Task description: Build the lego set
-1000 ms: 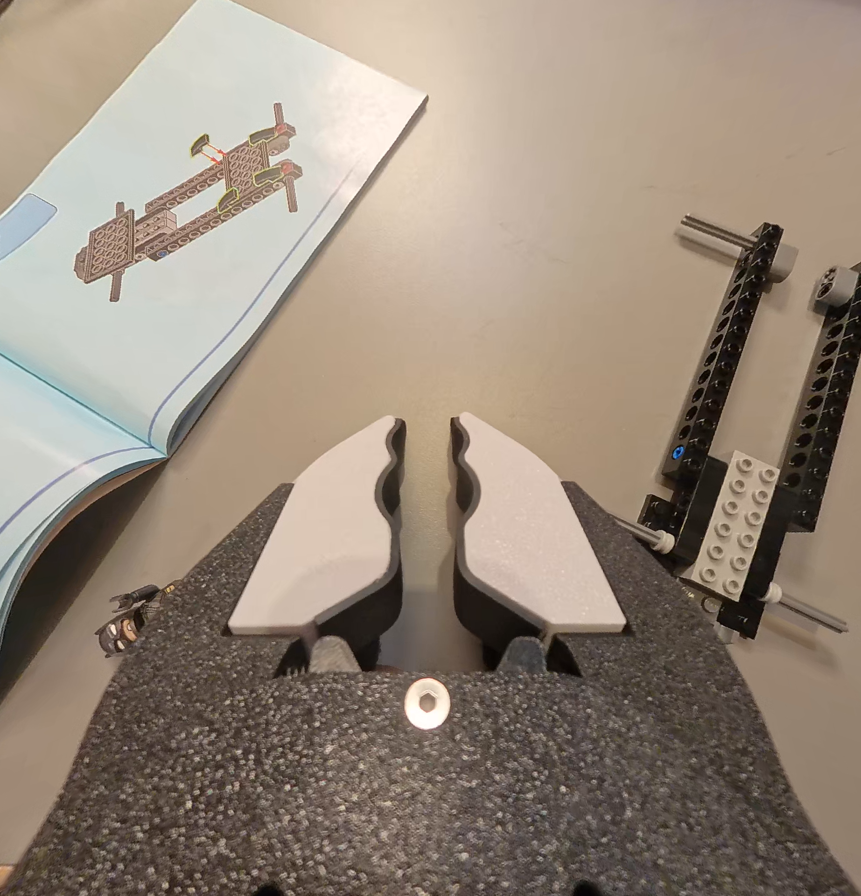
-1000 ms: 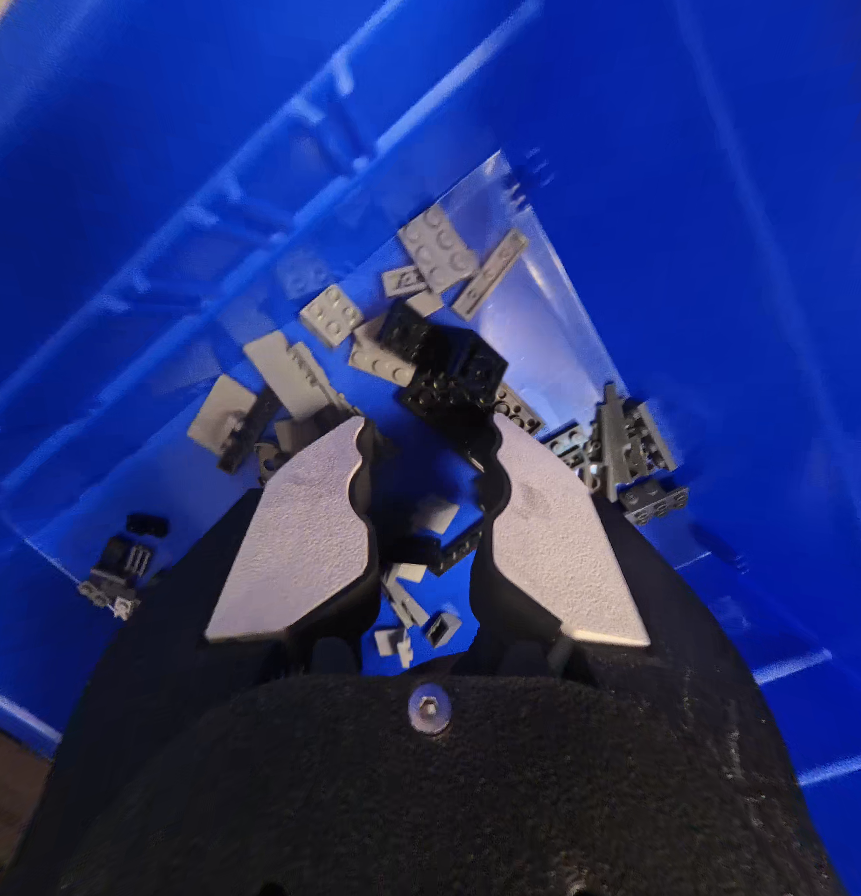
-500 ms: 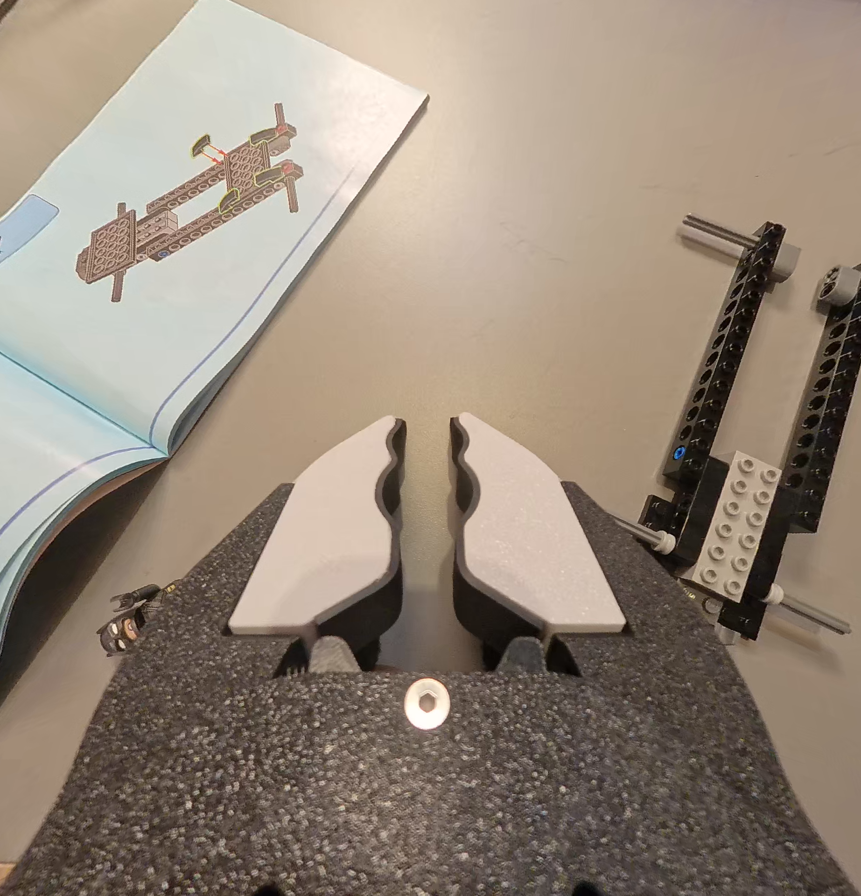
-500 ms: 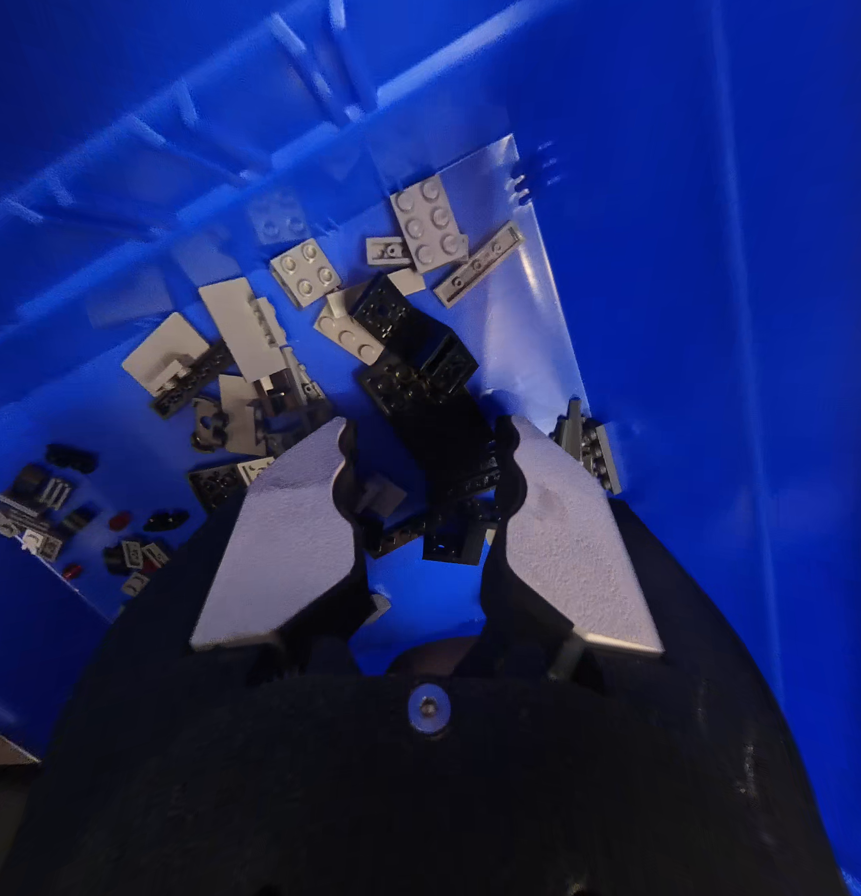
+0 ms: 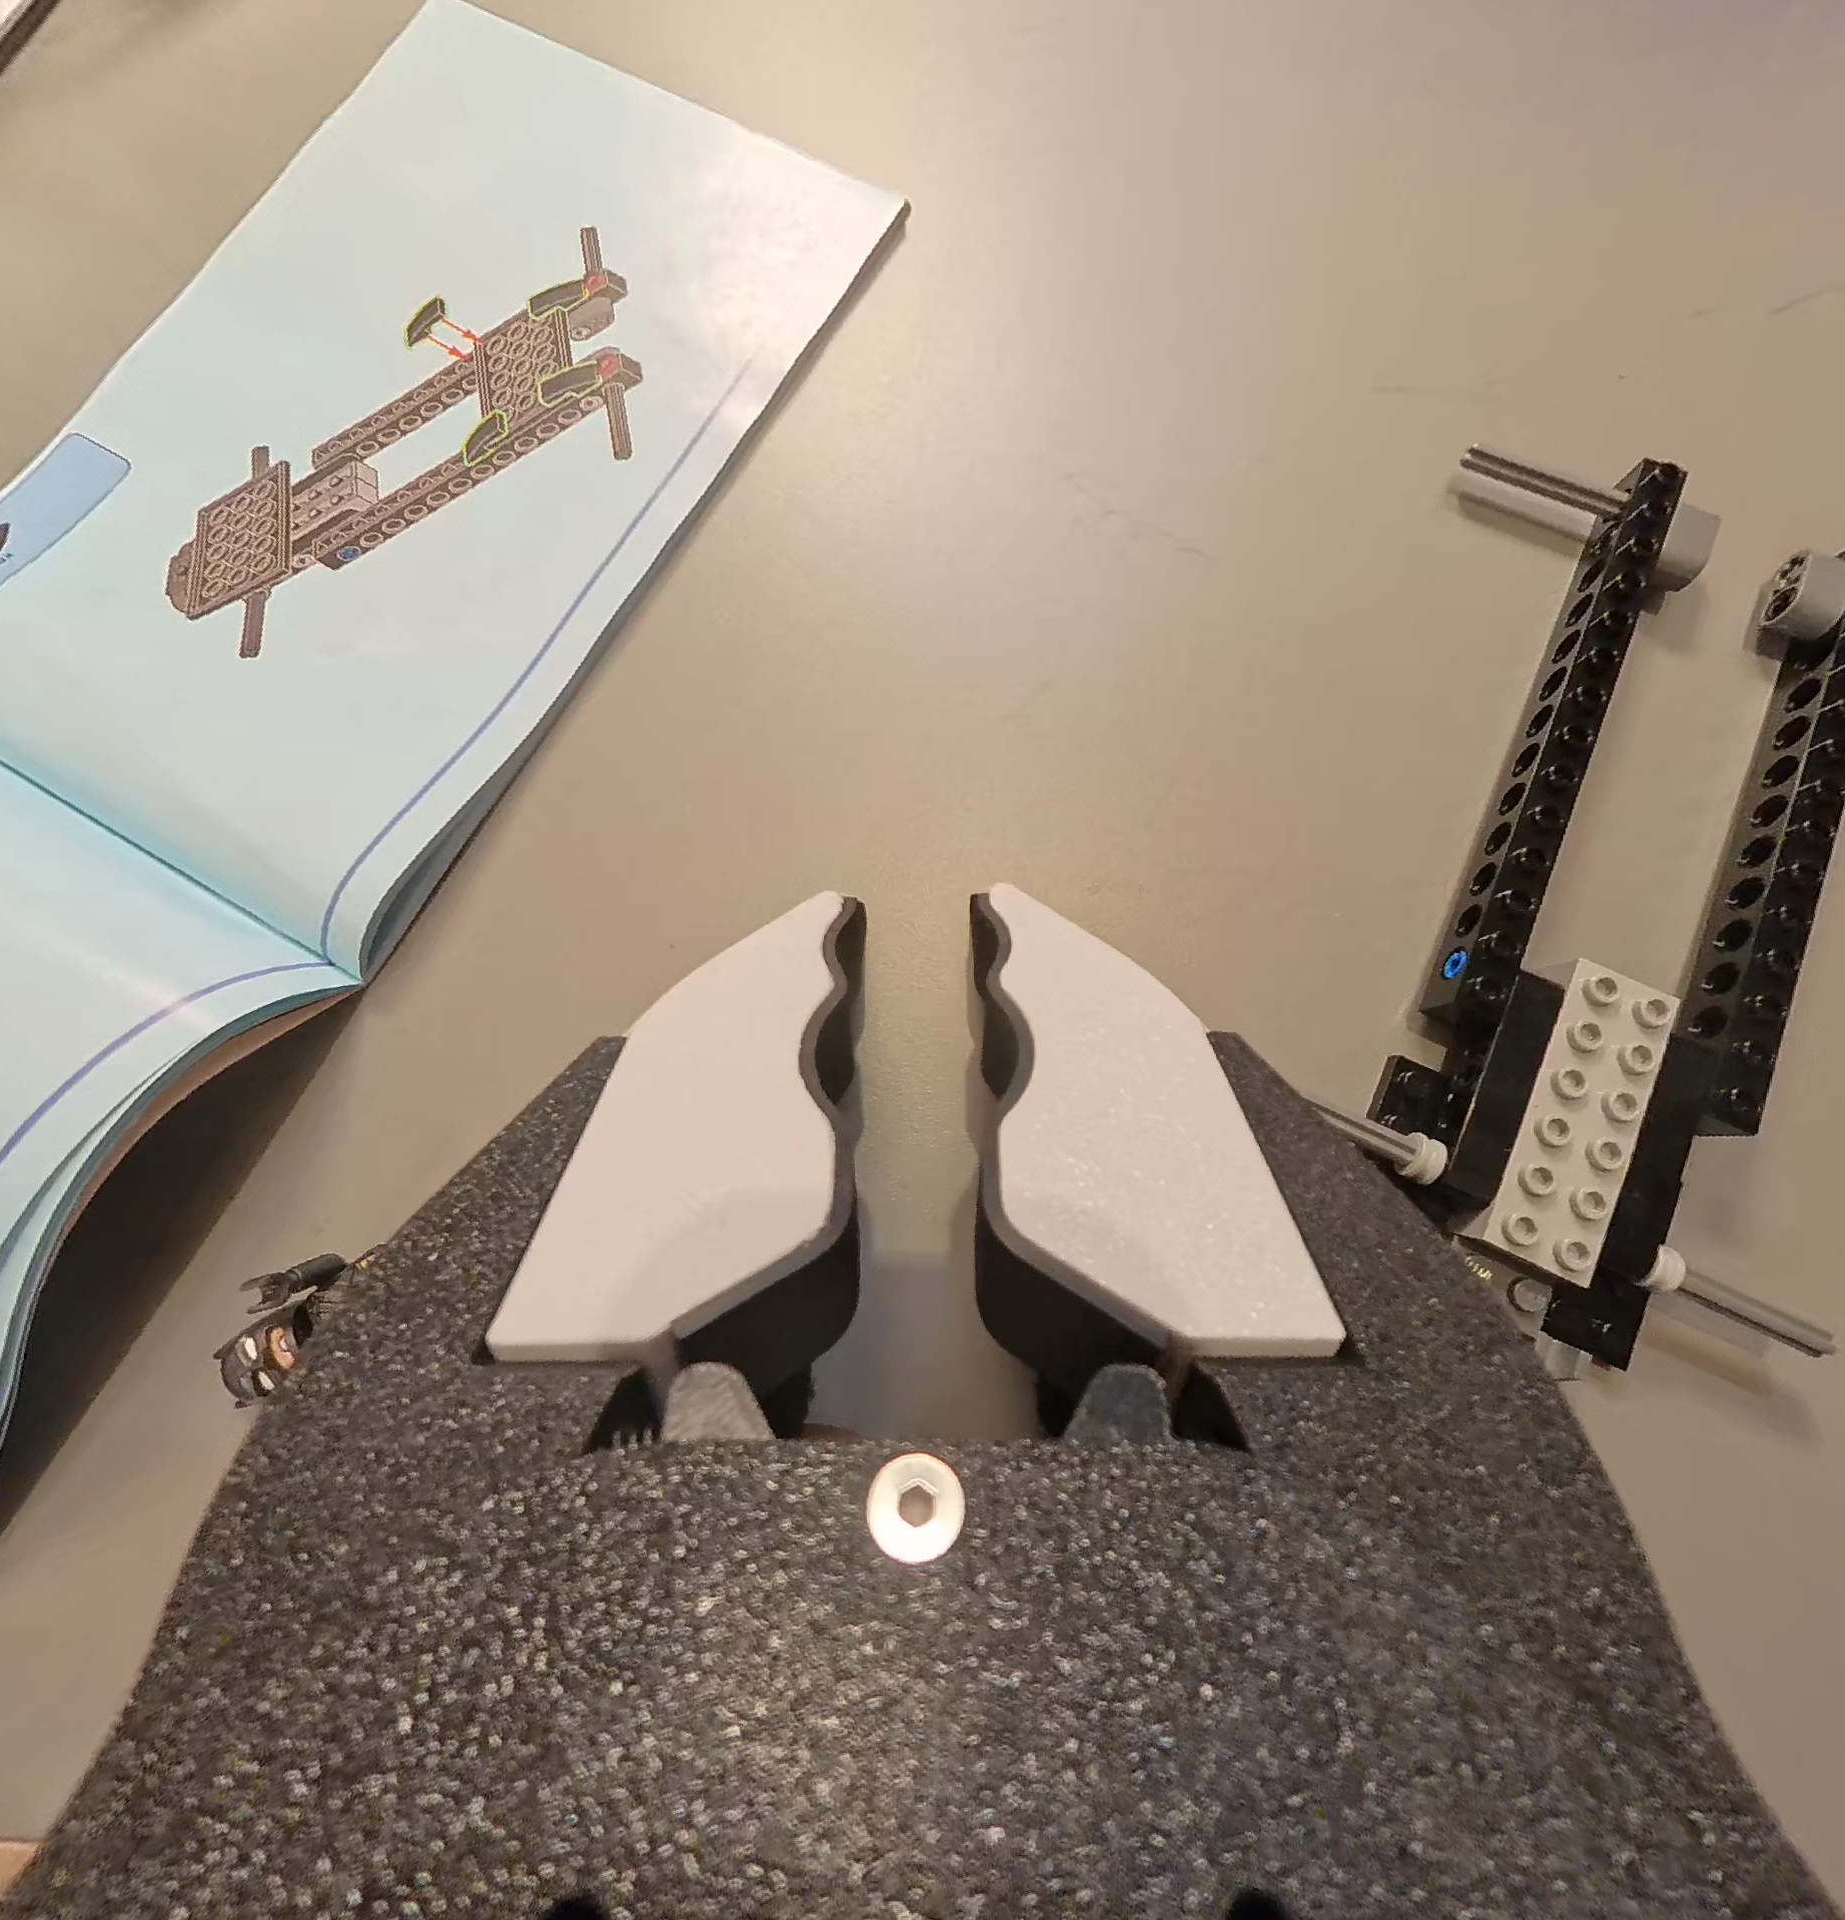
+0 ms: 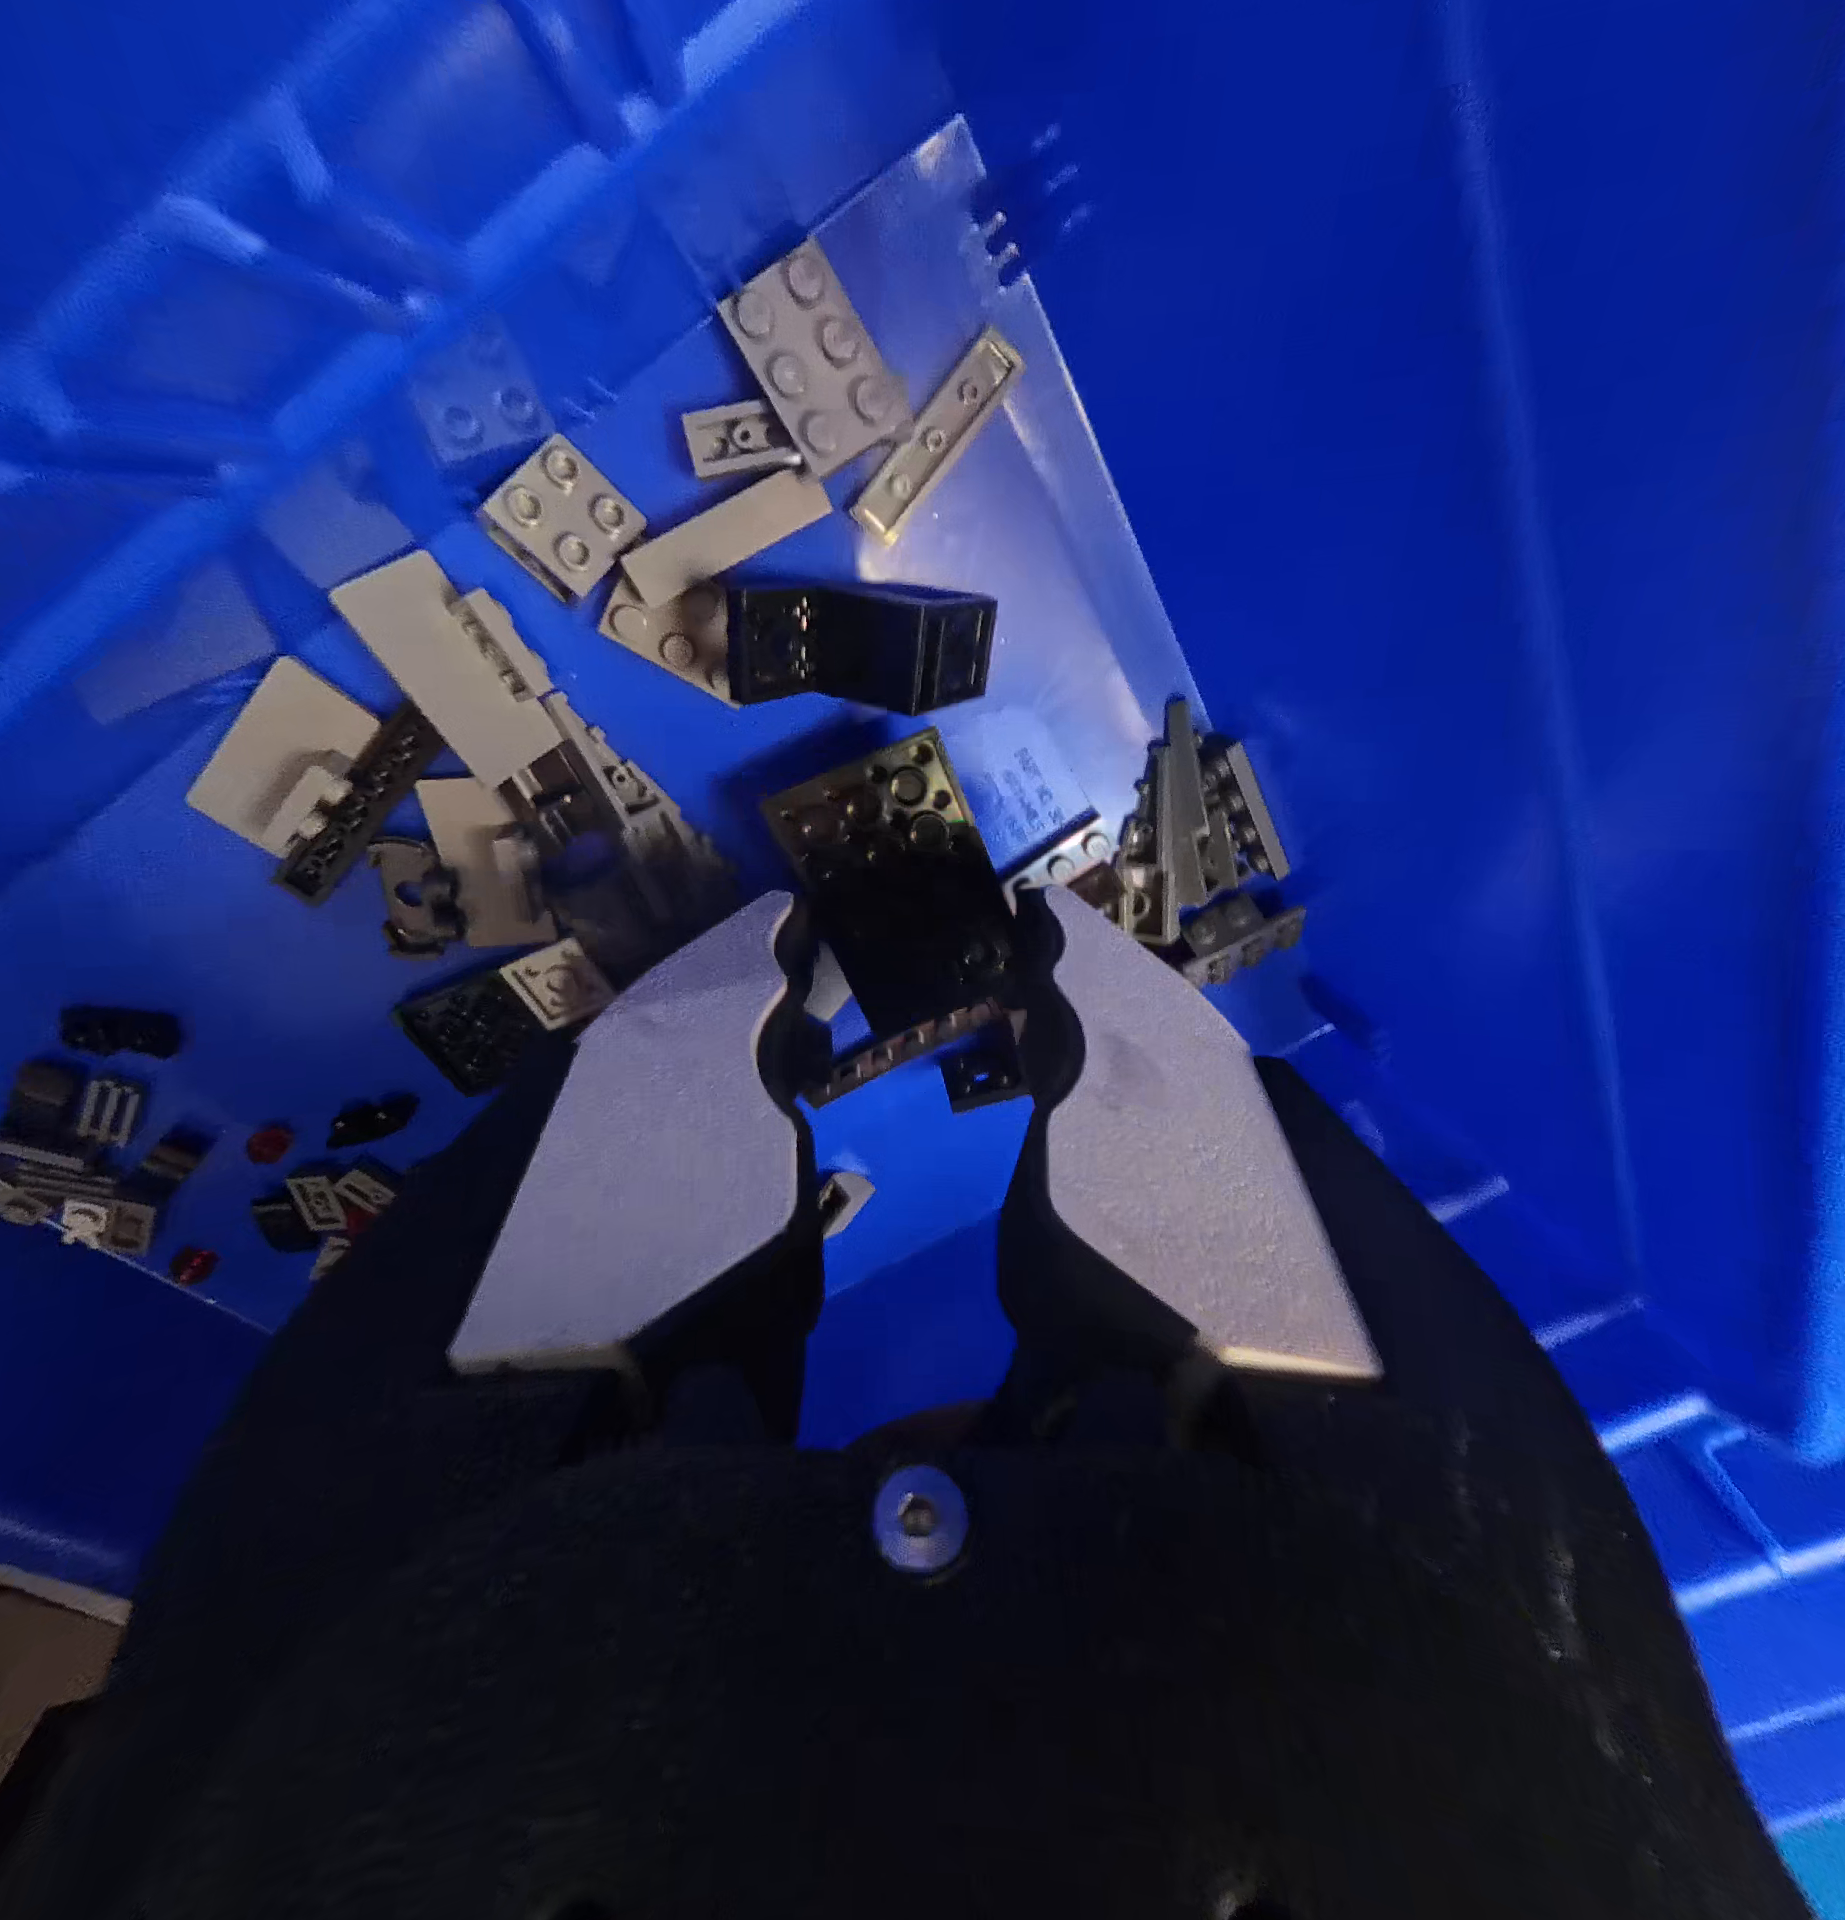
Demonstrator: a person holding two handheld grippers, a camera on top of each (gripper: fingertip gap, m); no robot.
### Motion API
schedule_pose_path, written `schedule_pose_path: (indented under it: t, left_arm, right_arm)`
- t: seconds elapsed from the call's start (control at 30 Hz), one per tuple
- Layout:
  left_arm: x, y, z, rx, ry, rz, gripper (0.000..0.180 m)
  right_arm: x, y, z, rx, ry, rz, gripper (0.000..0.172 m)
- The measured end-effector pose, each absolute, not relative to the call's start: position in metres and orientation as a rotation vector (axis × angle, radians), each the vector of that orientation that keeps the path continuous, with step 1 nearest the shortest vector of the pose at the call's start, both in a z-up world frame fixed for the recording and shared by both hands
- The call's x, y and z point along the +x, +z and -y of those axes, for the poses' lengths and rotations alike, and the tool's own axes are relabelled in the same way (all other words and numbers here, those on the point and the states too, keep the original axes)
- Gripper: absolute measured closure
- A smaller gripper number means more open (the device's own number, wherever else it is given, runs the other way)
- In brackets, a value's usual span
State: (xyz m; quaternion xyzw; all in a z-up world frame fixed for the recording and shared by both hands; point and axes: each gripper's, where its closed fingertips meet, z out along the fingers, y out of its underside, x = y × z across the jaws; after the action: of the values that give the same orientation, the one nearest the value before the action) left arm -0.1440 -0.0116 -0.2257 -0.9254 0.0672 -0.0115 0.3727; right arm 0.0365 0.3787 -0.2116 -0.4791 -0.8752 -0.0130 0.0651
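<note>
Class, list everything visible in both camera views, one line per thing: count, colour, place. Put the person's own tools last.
Instruction booklet: one, light blue, open, left on table.
Table: one, beige-grey.
Brick assembly: one, black beams, grey plate and axles, right on table.
Minifigure: one, dark, beside left hand-held gripper's body.
Bin: one, blue.
Loose bricks: many, grey and black, on bin floor.
Black plate: one, between right fingers.
Left hand-held gripper: open, empty, above table.
Right hand-held gripper: in bin, closed on black plate.

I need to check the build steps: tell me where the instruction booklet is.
The instruction booklet lies open on the table at upper left of the left wrist view, left of the left hand-held gripper.
</note>
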Motion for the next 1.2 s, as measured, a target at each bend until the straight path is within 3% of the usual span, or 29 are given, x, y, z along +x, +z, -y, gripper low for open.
schedule_pose_path:
  t: [0.27, 0.5, 0.83, 1.2]
  left_arm:
    - [-0.145, -0.225, 0.012, -2.372, -0.042, -0.148, 0.157]
    - [-0.143, -0.22, 0.012, -2.336, -0.044, -0.173, 0.156]
    - [-0.131, -0.217, 0.026, -2.318, -0.122, -0.148, 0.157]
    - [-0.126, -0.225, 0.031, -2.372, -0.144, -0.189, 0.156]
  right_arm:
    - [0.038, -0.147, -0.351, -1.419, 0.084, 2.548, 0.135]
    - [-0.011, -0.079, -0.231, -1.148, 0.325, 2.608, 0.135]
    - [-0.085, -0.168, -0.037, -0.957, 0.52, 2.84, 0.135]
    - [-0.101, -0.228, -0.021, -0.98, 0.37, 2.855, 0.133]
